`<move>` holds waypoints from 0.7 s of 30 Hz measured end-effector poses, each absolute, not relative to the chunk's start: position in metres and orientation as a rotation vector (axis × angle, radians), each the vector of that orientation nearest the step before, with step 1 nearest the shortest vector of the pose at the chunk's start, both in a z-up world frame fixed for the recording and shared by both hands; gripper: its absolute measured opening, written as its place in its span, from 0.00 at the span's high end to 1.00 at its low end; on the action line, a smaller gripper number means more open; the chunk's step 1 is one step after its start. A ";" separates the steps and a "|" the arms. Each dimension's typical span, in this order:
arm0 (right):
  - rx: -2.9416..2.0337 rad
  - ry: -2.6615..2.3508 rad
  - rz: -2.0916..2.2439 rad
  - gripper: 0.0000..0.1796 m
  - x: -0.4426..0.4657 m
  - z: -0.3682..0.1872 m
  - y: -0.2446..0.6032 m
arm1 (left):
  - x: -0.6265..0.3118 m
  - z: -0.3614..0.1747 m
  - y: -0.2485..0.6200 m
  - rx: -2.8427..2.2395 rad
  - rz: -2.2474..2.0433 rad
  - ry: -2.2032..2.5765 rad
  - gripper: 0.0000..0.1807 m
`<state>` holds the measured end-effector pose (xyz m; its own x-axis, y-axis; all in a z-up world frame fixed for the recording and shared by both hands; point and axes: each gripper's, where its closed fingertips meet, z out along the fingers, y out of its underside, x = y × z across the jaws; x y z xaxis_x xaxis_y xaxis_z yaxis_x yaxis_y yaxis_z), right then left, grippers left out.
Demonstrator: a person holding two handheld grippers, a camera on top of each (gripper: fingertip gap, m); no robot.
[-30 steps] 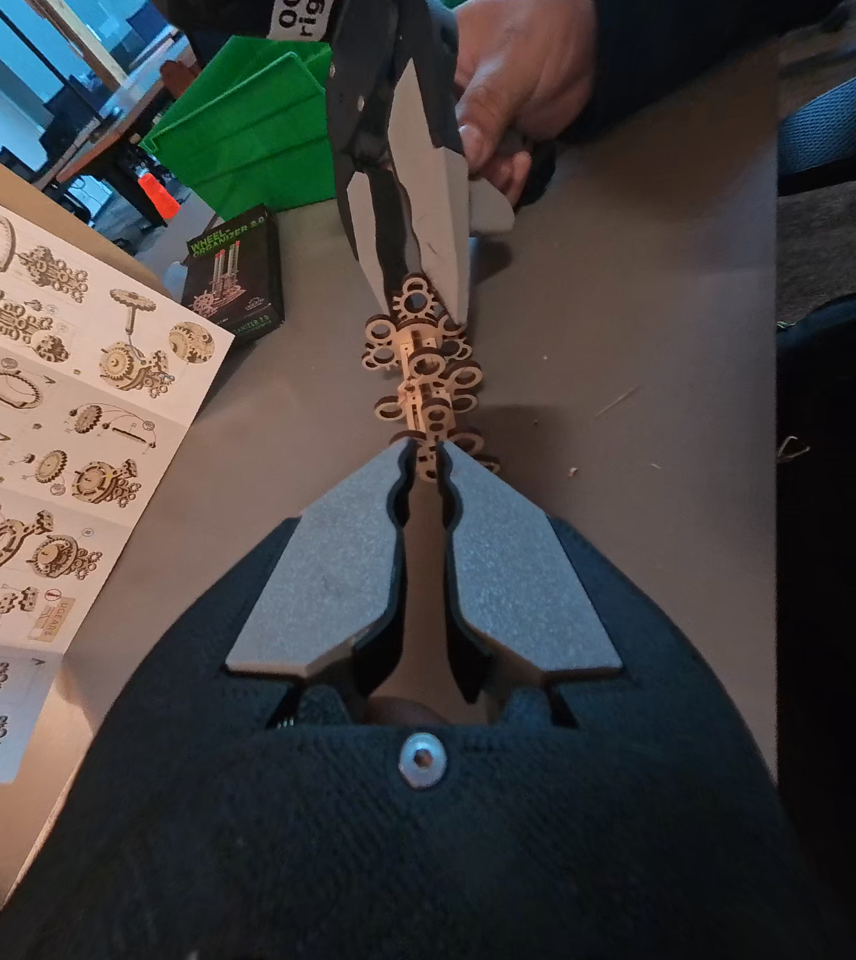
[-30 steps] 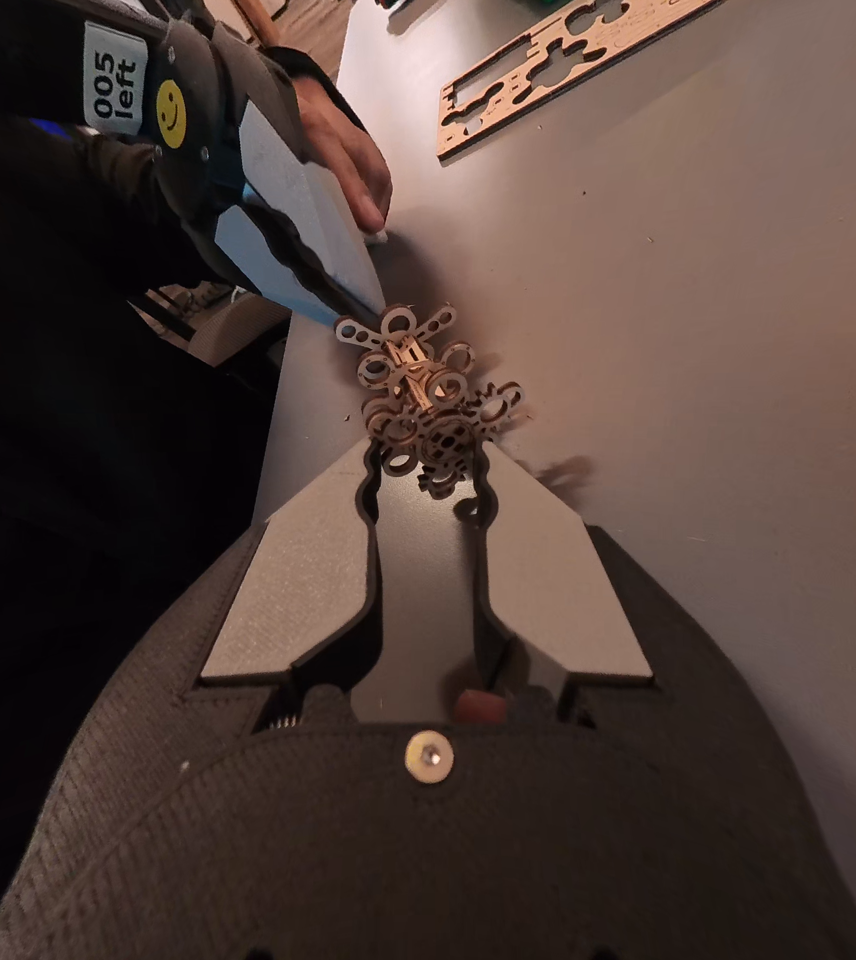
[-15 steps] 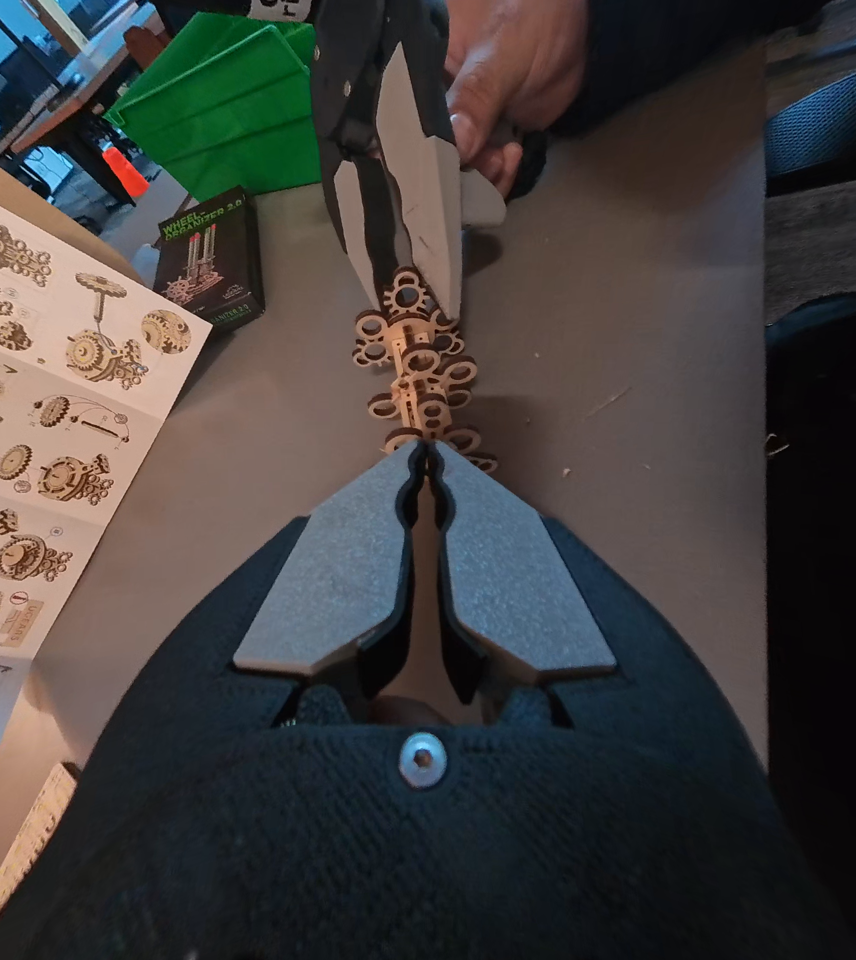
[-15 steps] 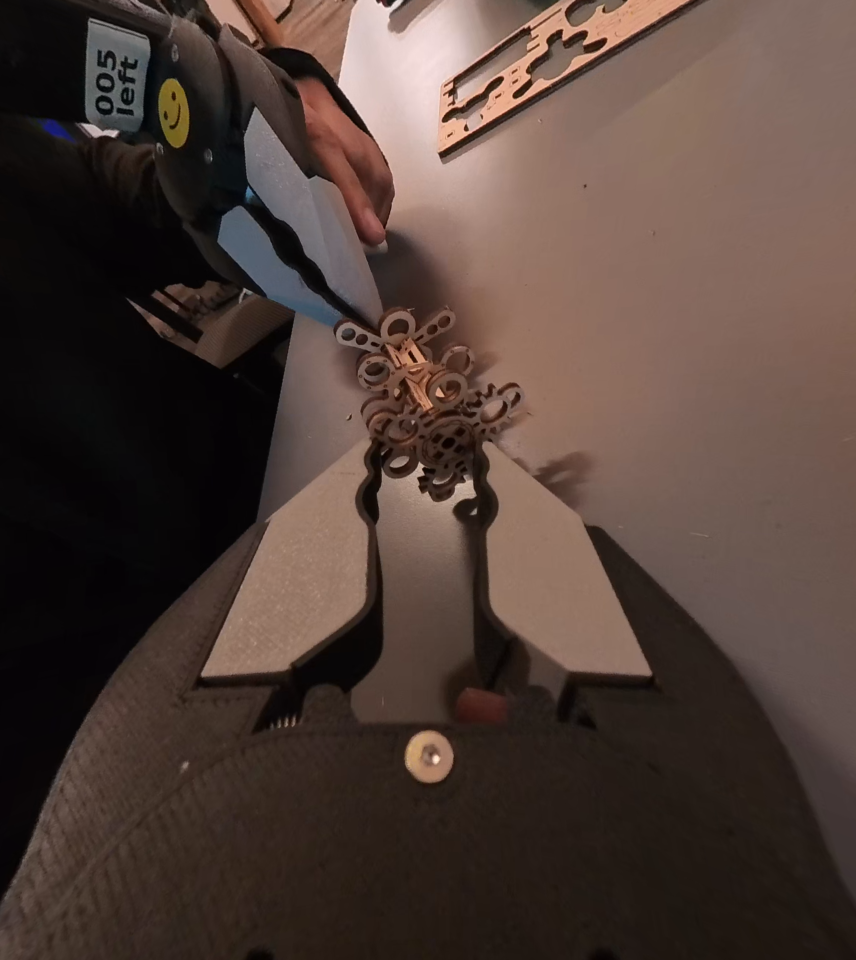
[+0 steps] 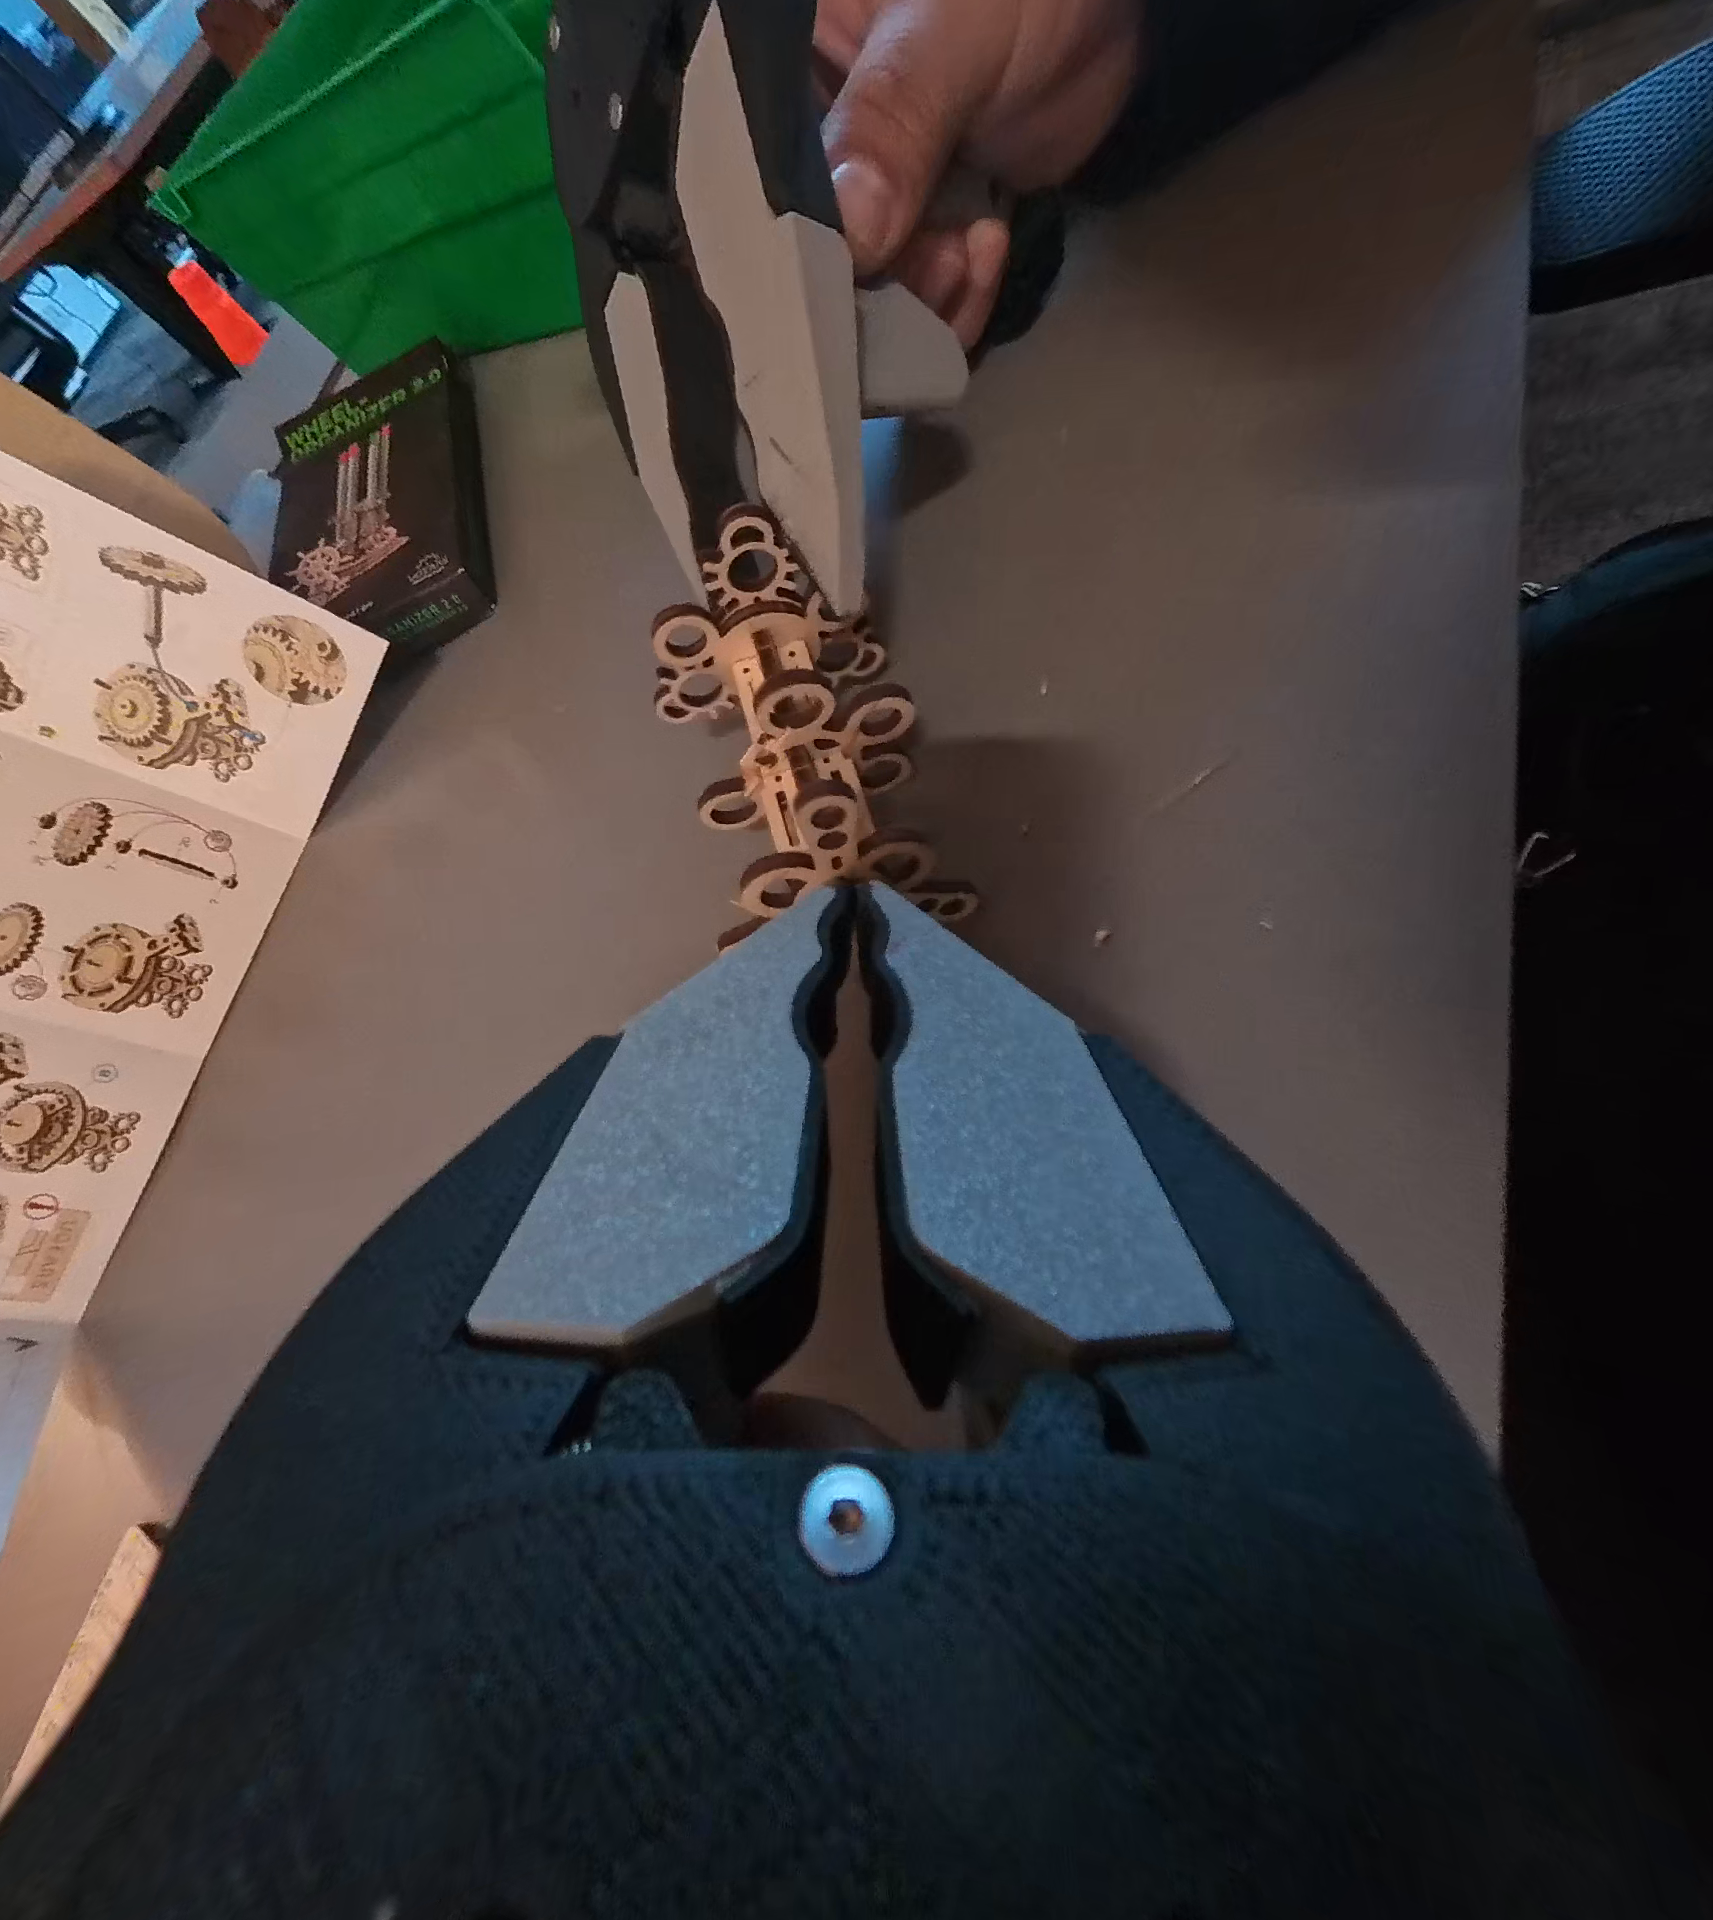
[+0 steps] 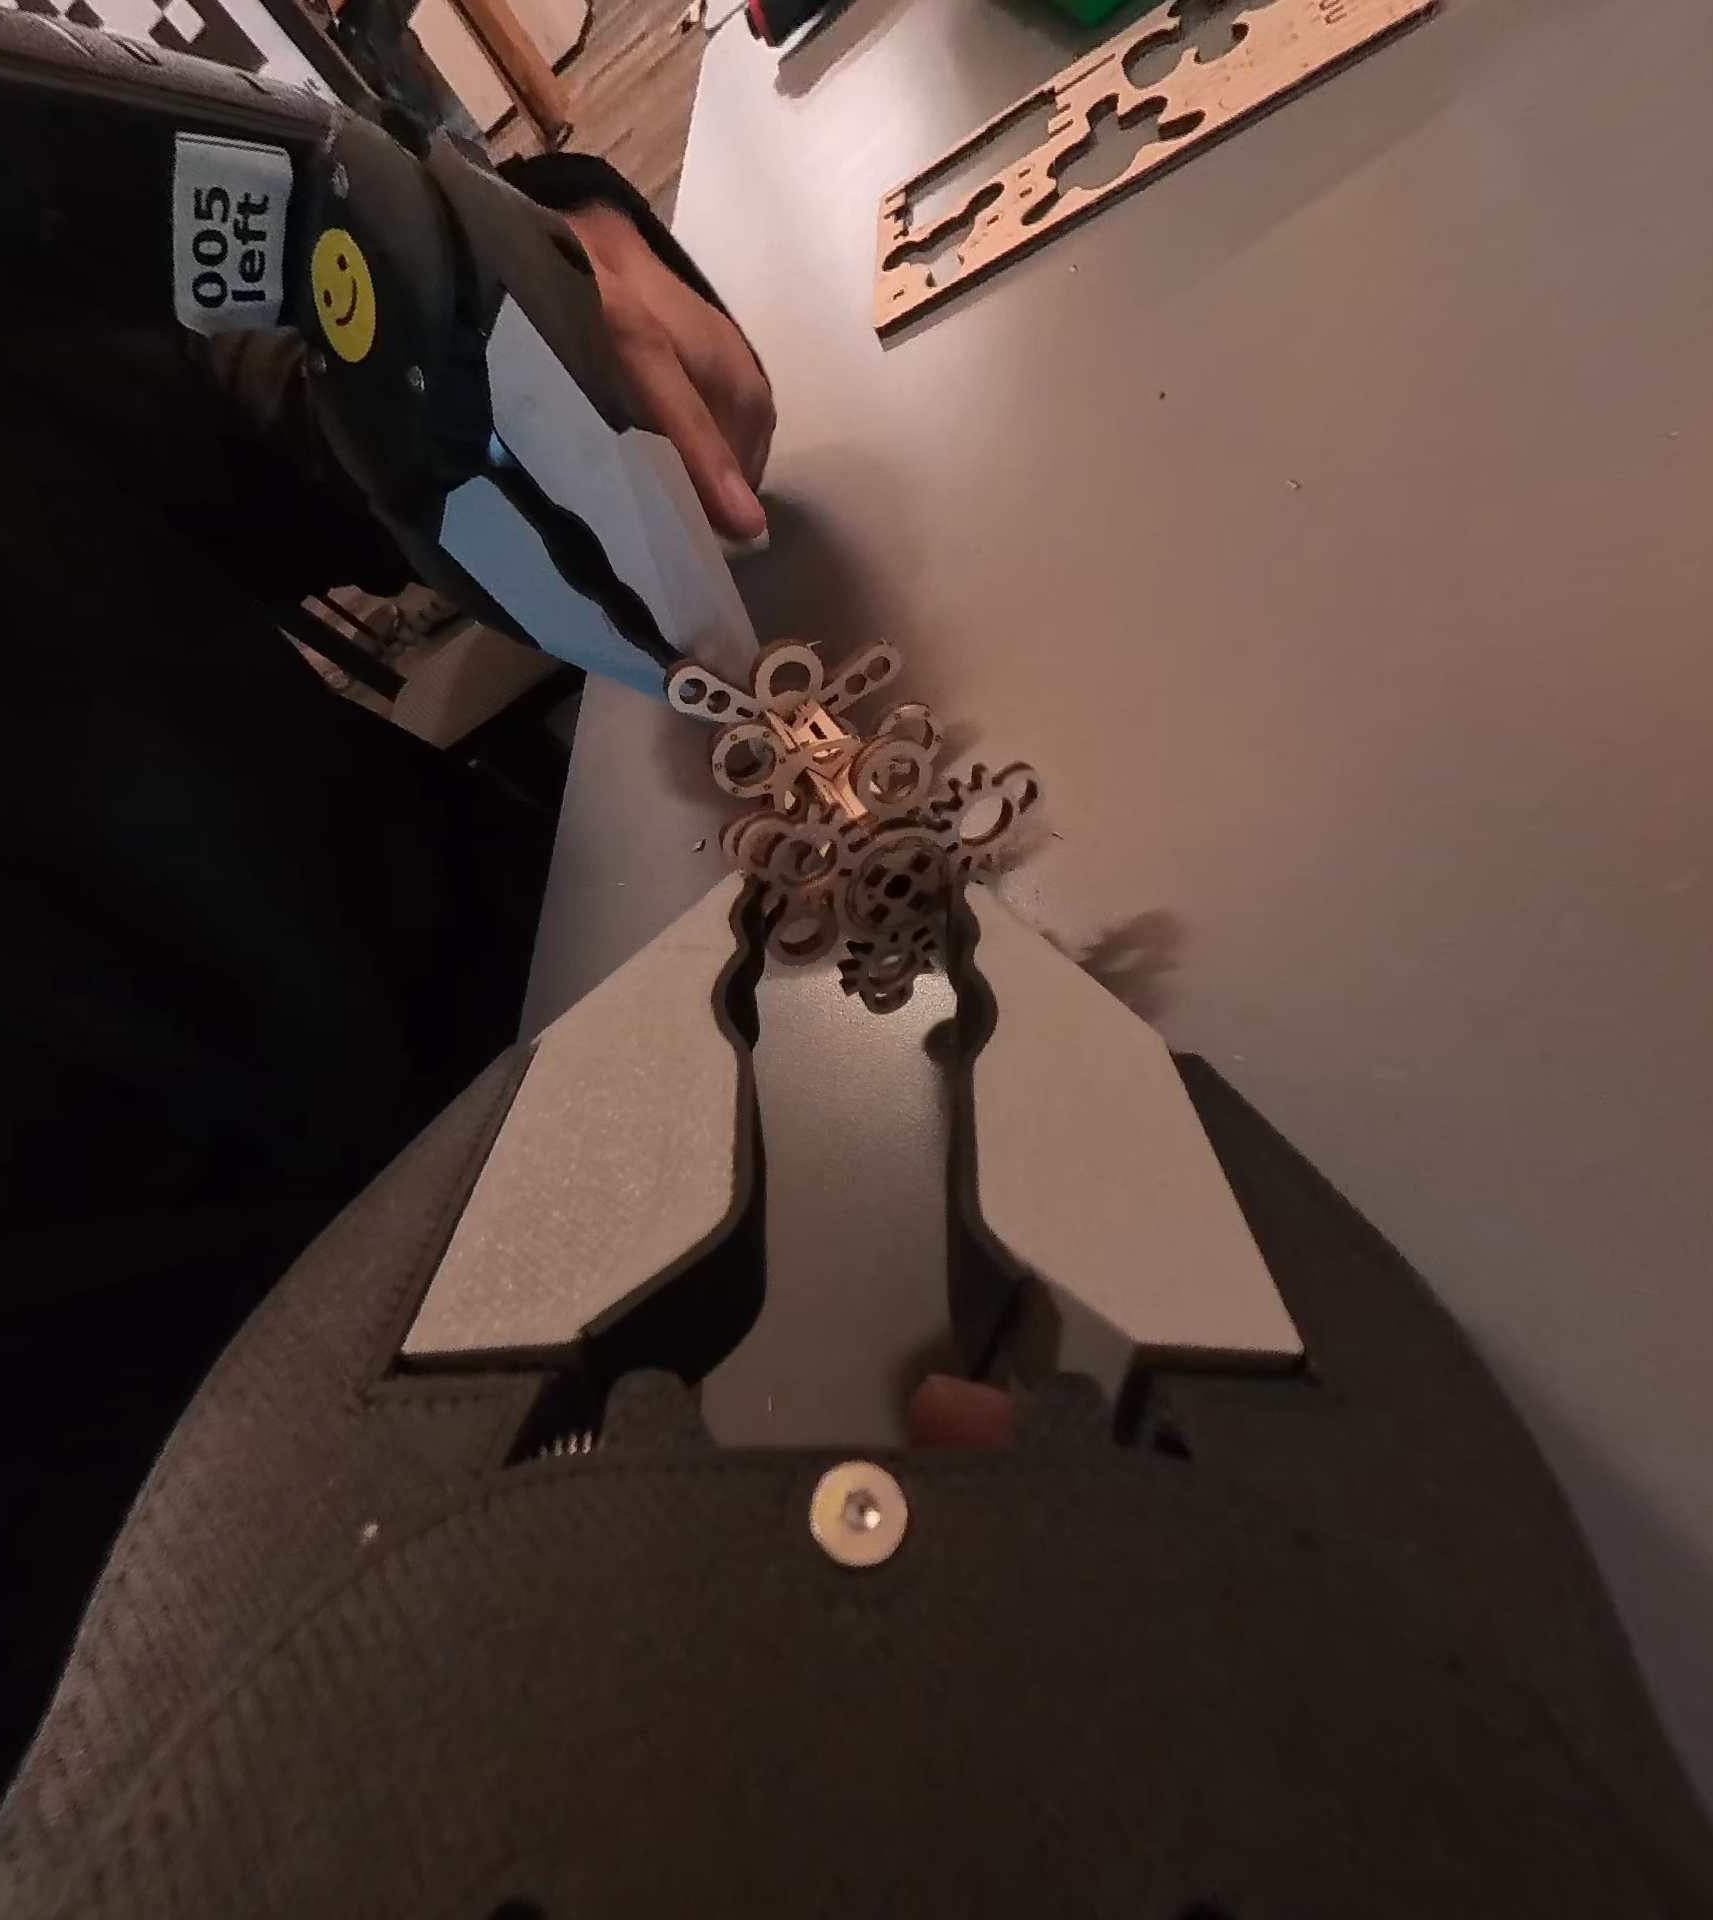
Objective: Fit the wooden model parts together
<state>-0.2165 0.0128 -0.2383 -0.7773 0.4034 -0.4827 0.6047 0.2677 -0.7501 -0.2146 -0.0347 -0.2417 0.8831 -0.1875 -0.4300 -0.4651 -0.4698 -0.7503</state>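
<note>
**Ringed wooden model pinched from both ends above the grey counter**

The wooden model [image 5: 798, 743] is a slim laser-cut plywood spine fringed with flat loops, rings and small toothed discs, pale on the faces and scorched brown on the cut edges. In the left wrist view it runs from centre toward 12 o'clock, above the smooth matte grey counter [image 5: 1195, 623].

The left gripper [image 5: 854, 896] has its jaws clenched on the model's near end, the speckled grey pads meeting at their wavy tips. The right gripper [image 6: 852, 904] has its jaws grasping the opposite end, set wider apart around a cluster of rings and a gear. A hand [image 5: 945, 135] grips its handle at 12 o'clock.

At 9 o'clock lies a folded paper instruction sheet [image 5: 104, 831] printed with gear drawings; at 11 o'clock a small dark cardboard box [image 5: 384, 499] stands before green plastic bins [image 5: 364, 187]. In the right wrist view, a flat plywood sheet [image 6: 1122, 156] with emptied cut-outs lies at 1 o'clock.
</note>
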 end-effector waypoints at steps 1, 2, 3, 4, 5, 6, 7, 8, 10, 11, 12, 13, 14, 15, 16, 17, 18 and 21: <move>0.941 2.352 -1.520 0.83 -0.216 -0.238 0.013 | -0.214 -0.242 -0.035 -2.075 0.362 0.472 1.00; 0.936 2.371 -1.517 0.83 -0.216 -0.238 0.013 | -0.214 -0.242 -0.035 -2.089 0.373 0.473 1.00; 0.933 2.387 -1.517 0.83 -0.216 -0.238 0.013 | -0.214 -0.242 -0.035 -2.106 0.381 0.470 1.00; 0.933 2.399 -1.517 0.83 -0.216 -0.238 0.013 | -0.214 -0.242 -0.035 -2.124 0.383 0.459 1.00; 0.936 2.407 -1.515 0.83 -0.216 -0.238 0.012 | -0.214 -0.242 -0.035 -2.143 0.375 0.436 1.00; 0.937 2.415 -1.512 0.83 -0.216 -0.238 0.012 | -0.215 -0.242 -0.035 -2.163 0.361 0.401 1.00; 0.936 2.423 -1.512 0.83 -0.216 -0.238 0.012 | -0.214 -0.242 -0.035 -2.180 0.347 0.373 1.00; 0.938 2.436 -1.513 0.83 -0.216 -0.237 0.012 | -0.214 -0.242 -0.035 -2.200 0.345 0.360 1.00; 0.955 2.480 -1.511 0.83 -0.218 -0.237 0.013 | -0.215 -0.242 -0.035 -2.245 0.369 0.330 1.00; 0.966 2.518 -1.502 0.83 -0.219 -0.238 0.014 | -0.214 -0.242 -0.034 -2.257 0.371 0.316 1.00; 0.976 2.569 -1.485 0.83 -0.221 -0.239 0.015 | -0.212 -0.242 -0.033 -2.261 0.360 0.300 1.00; 0.985 2.631 -1.462 0.84 -0.222 -0.242 0.016 | -0.210 -0.241 -0.031 -2.263 0.334 0.276 1.00; 0.987 2.695 -1.439 0.86 -0.223 -0.245 0.016 | -0.203 -0.241 -0.028 -2.257 0.276 0.262 1.00; 0.984 2.739 -1.425 0.85 -0.223 -0.246 0.016 | -0.196 -0.239 -0.025 -2.251 0.217 0.240 1.00; 0.997 2.753 -1.431 0.85 -0.225 -0.246 0.017 | -0.196 -0.239 -0.023 -2.252 0.218 0.230 1.00; 1.019 2.731 -1.461 0.85 -0.227 -0.243 0.019 | -0.201 -0.239 -0.024 -2.260 0.266 0.230 1.00; 1.032 2.682 -1.482 0.86 -0.227 -0.242 0.020 | -0.207 -0.240 -0.025 -2.267 0.308 0.229 1.00; 1.018 2.548 -1.460 0.86 -0.220 -0.246 0.020 | -0.208 -0.239 -0.027 -2.266 0.286 0.209 1.00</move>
